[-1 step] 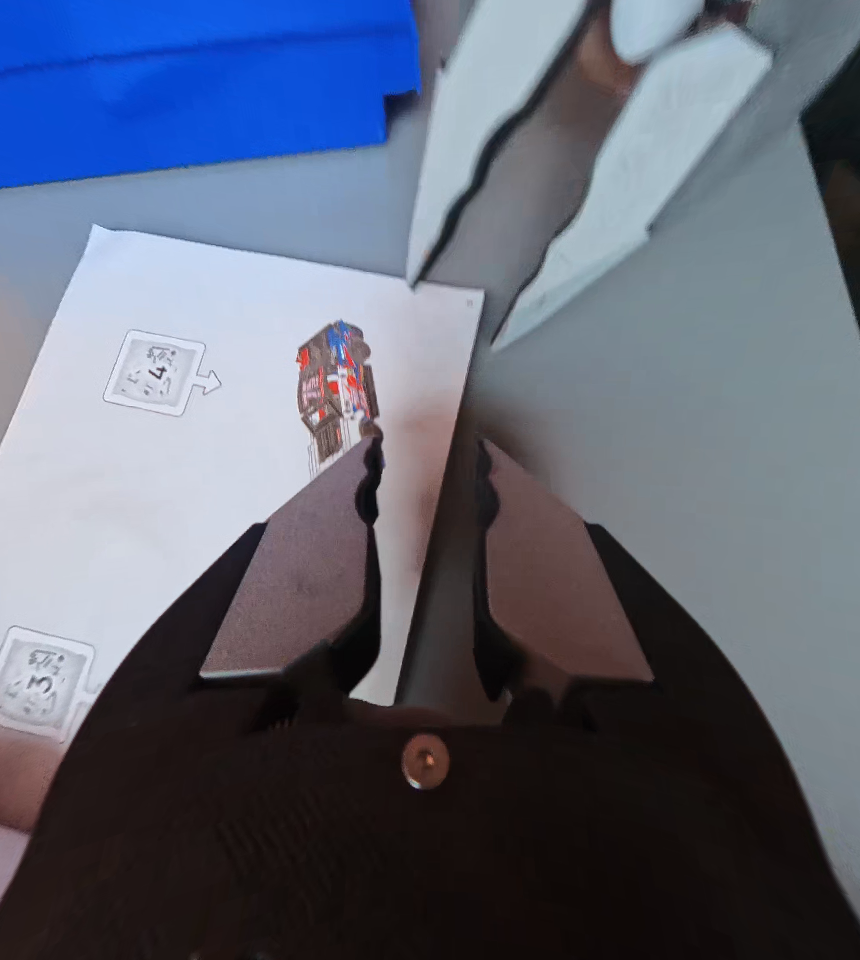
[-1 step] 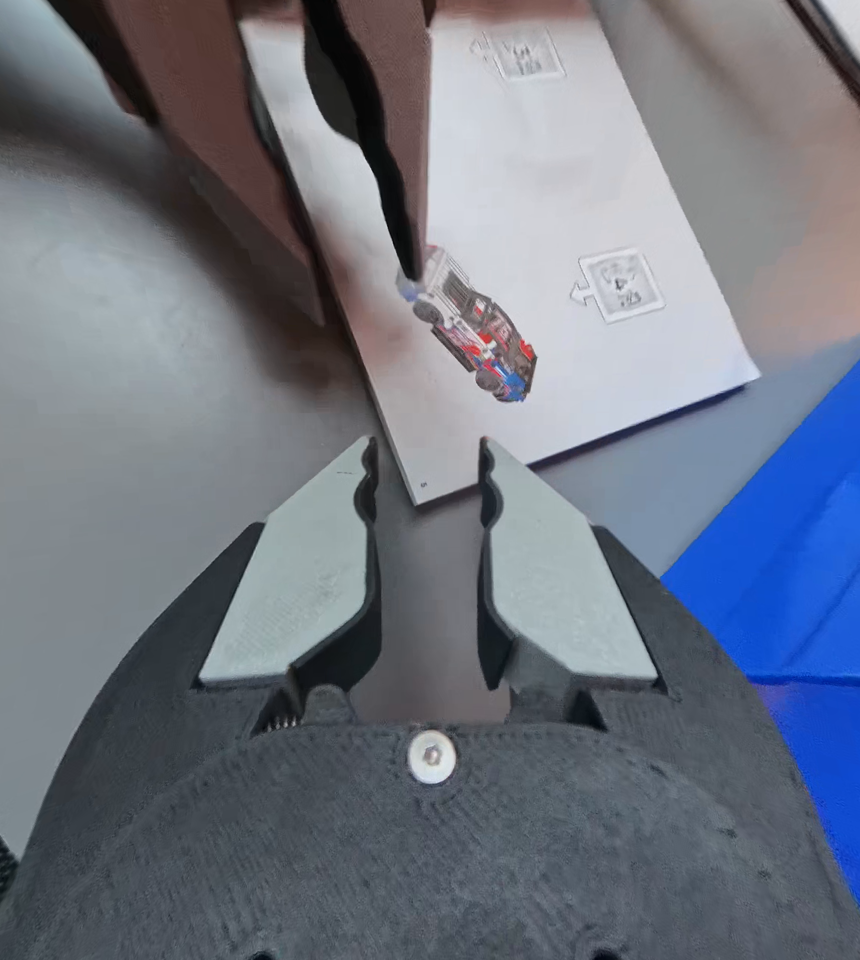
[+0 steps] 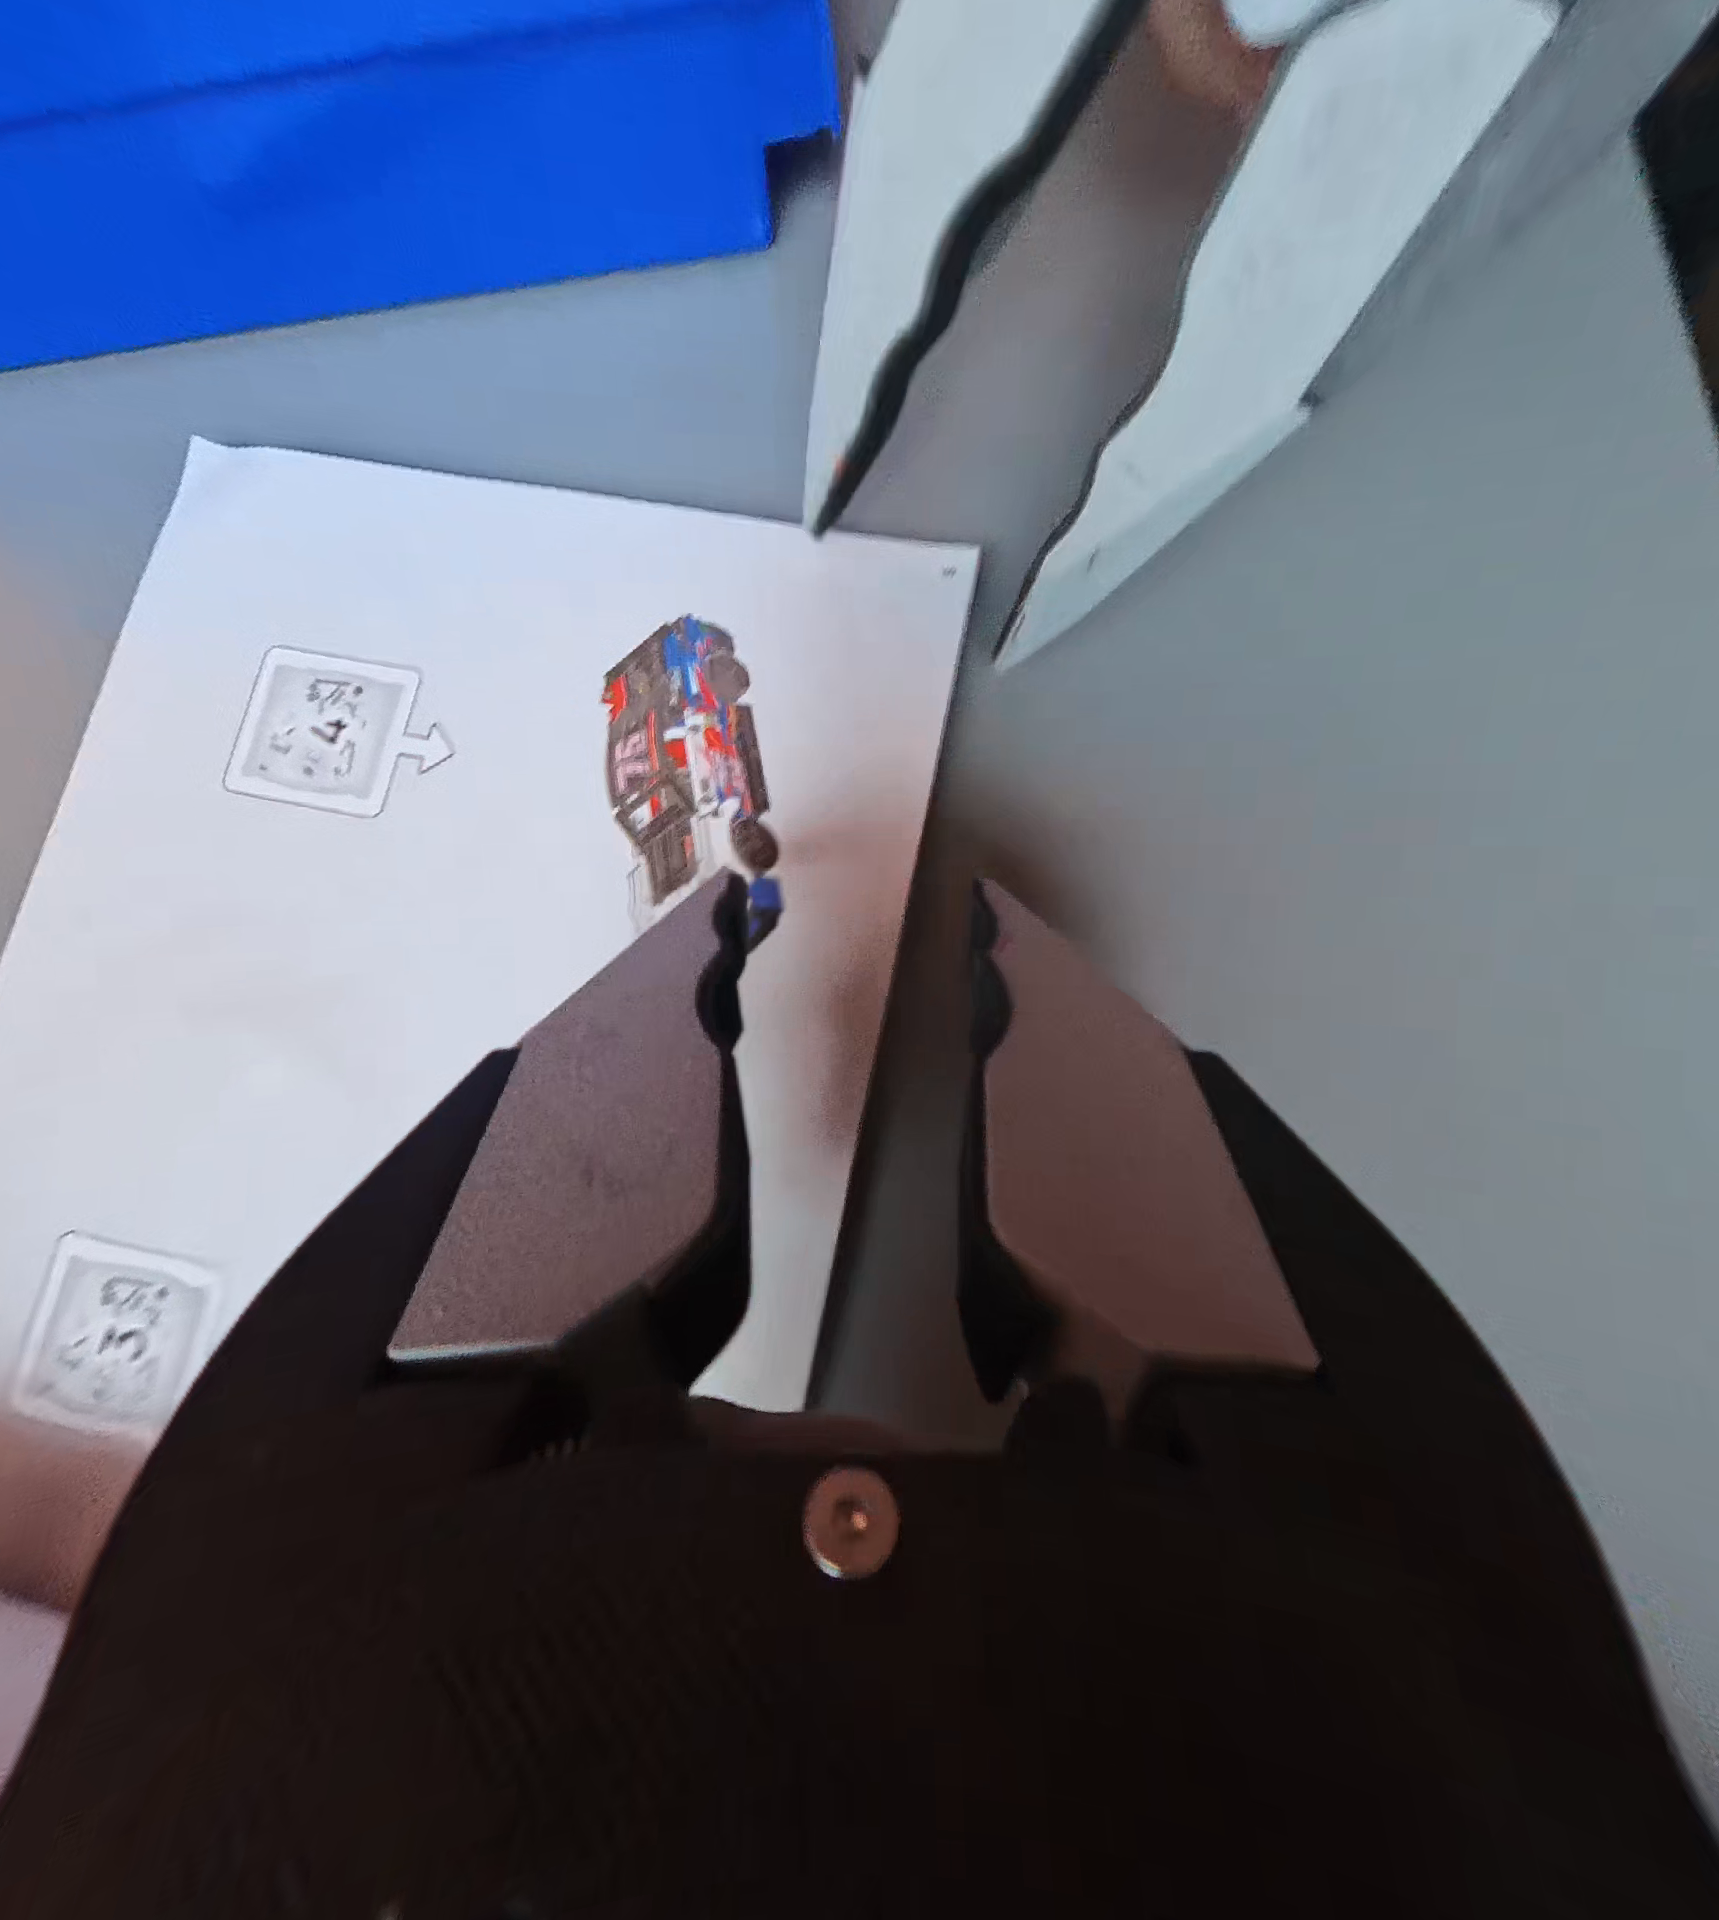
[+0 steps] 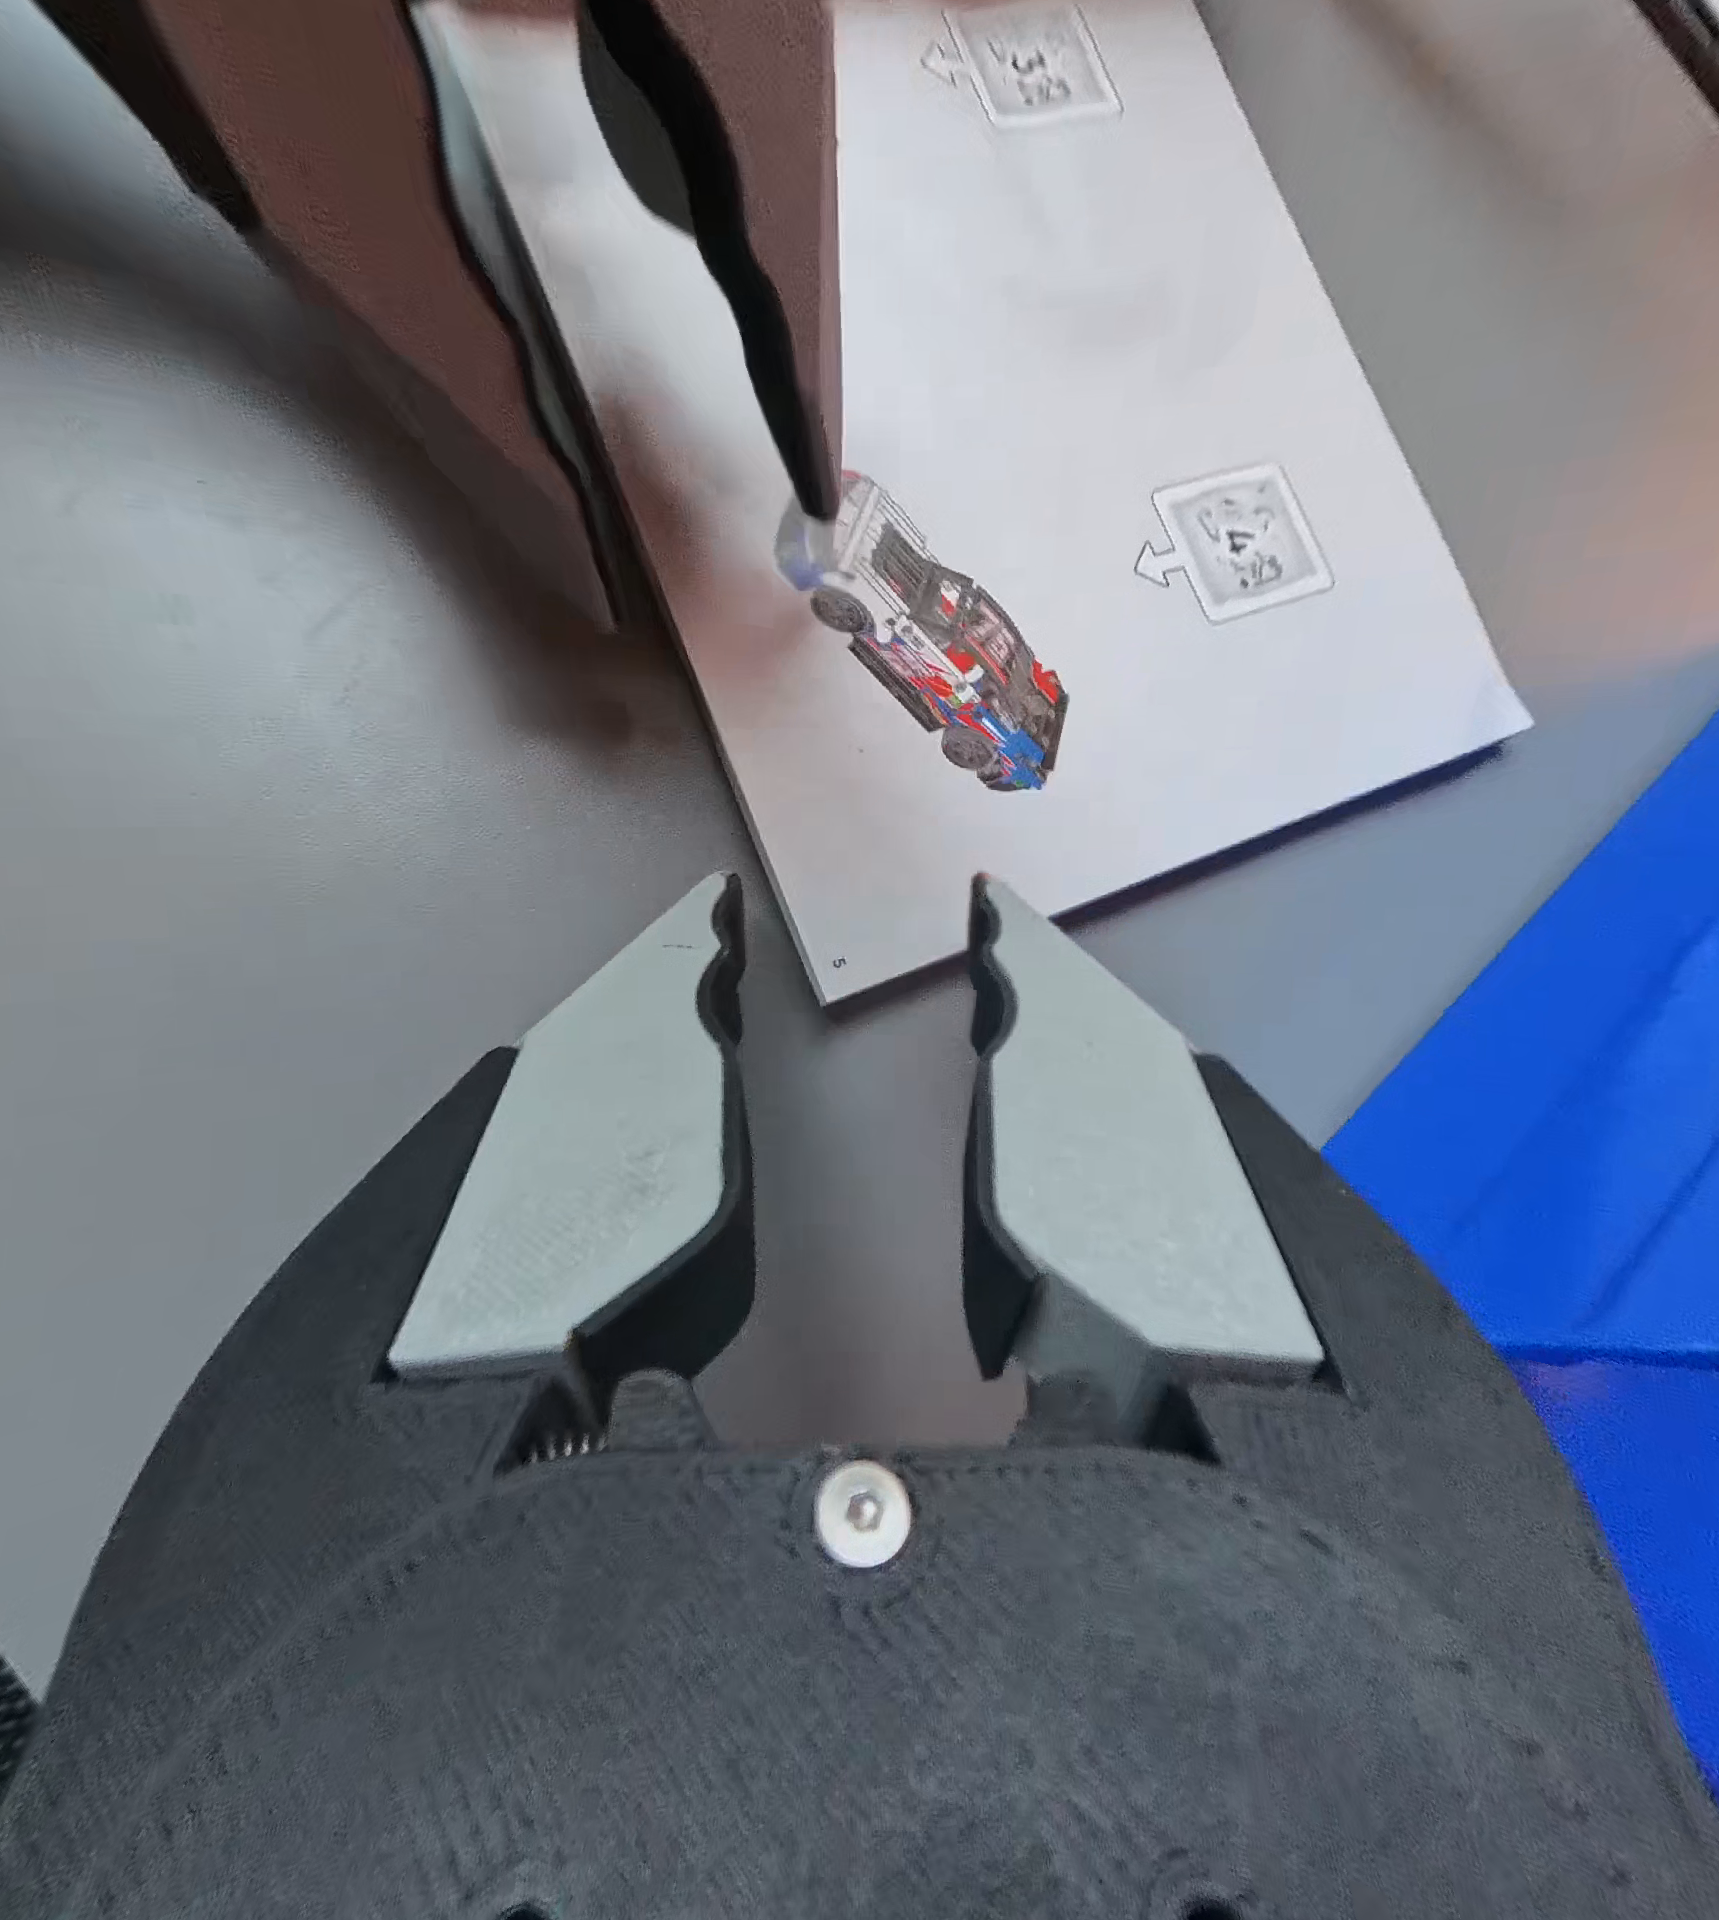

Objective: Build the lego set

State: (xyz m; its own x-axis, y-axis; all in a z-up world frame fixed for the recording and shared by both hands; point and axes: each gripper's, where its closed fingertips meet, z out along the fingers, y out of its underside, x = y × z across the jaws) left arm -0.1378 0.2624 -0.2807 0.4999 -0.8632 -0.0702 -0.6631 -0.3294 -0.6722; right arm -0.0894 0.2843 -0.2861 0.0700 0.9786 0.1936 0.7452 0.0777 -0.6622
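Left hand-held gripper: jaws parted, nothing held, straddling the long edge of the instruction sheet; one fingertip appears to touch the printed car picture, contact not certain. Right hand-held gripper: jaws parted, empty, poised over the sheet's near corner. No loose bricks visible. The sheet lies flat on the grey counter, beside a blue tray, cut off at frame edge.
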